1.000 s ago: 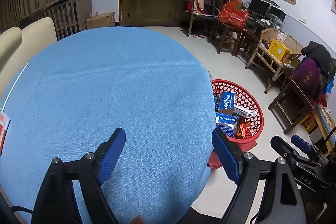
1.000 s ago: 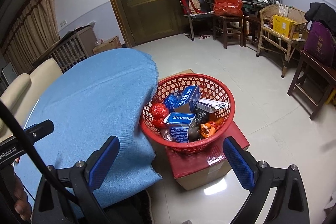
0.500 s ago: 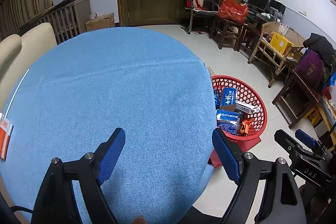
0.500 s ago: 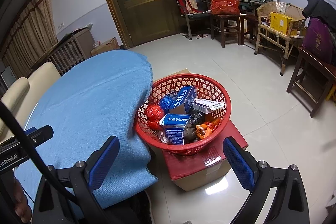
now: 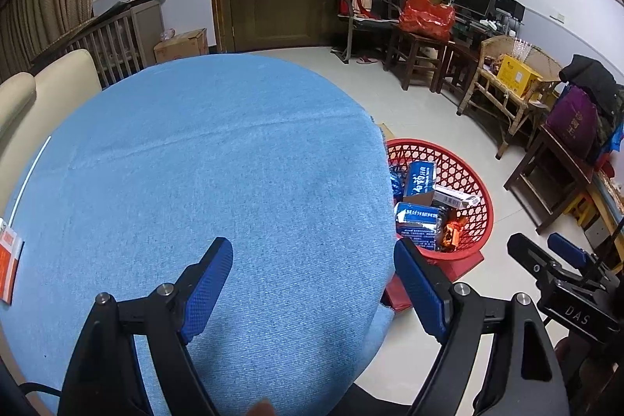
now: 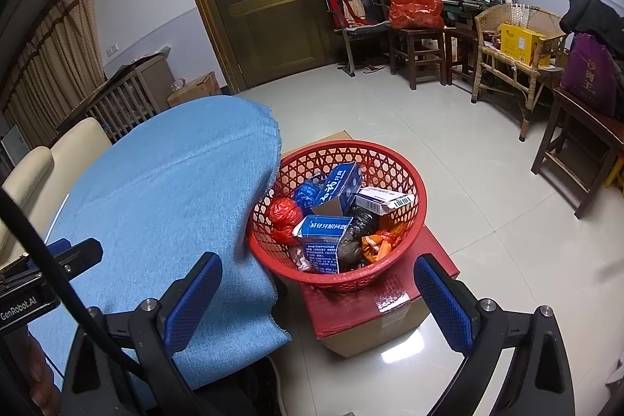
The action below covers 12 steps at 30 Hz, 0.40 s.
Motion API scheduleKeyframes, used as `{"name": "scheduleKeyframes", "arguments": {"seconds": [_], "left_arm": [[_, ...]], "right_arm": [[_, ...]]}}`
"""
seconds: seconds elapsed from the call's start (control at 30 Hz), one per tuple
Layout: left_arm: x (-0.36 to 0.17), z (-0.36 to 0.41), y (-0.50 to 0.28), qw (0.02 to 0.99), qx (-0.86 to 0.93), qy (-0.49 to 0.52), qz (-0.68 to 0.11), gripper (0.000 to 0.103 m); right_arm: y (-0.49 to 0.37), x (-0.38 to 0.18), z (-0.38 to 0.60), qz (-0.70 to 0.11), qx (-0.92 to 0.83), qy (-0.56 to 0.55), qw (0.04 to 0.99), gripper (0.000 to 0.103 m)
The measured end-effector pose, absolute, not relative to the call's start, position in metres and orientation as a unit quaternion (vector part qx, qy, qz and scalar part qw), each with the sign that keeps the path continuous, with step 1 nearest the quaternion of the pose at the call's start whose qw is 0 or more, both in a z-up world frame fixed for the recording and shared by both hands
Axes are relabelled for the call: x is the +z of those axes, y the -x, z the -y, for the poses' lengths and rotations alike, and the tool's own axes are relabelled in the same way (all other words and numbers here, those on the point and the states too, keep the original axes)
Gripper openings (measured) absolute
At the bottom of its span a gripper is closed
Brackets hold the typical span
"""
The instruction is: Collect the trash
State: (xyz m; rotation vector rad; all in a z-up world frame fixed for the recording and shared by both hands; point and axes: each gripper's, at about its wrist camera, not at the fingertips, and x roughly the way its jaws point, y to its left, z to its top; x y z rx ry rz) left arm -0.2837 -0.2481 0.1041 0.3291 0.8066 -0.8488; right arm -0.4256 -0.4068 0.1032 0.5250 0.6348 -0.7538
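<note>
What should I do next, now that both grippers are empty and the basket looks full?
Probably swing the left gripper toward the red-and-white item at the blue cloth's left edge; it may be trash. Both grippers stand open and empty, the cloth shows nothing else, and the red basket already holds boxes and wrappers.

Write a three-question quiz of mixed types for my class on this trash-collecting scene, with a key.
1. True or false: the round red plastic lattice basket stands directly on the tiled floor.
2. Multiple choice: what lies between the left gripper's blue fingers? A) a carton B) nothing, only blue tablecloth below C) a crumpled bag
3. Fill in: the crumpled red plastic bag lies on the basket's side nearest the ____.

Key
1. False: it sits on a red-topped cardboard box.
2. B.
3. Table; a crumpled blue bag lies beside it. The right gripper is open too.
</note>
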Motion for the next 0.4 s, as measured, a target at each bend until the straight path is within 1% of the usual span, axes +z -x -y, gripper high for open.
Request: {"name": "scheduleKeyframes", "arguments": {"seconds": [0.4], "left_arm": [[0.102, 0.264, 0.295, 0.803, -0.433, -0.167, -0.373, 0.085]], "right_arm": [[0.431, 0.099, 0.409, -0.306, -0.363, -0.251, 0.843, 0.1]]}}
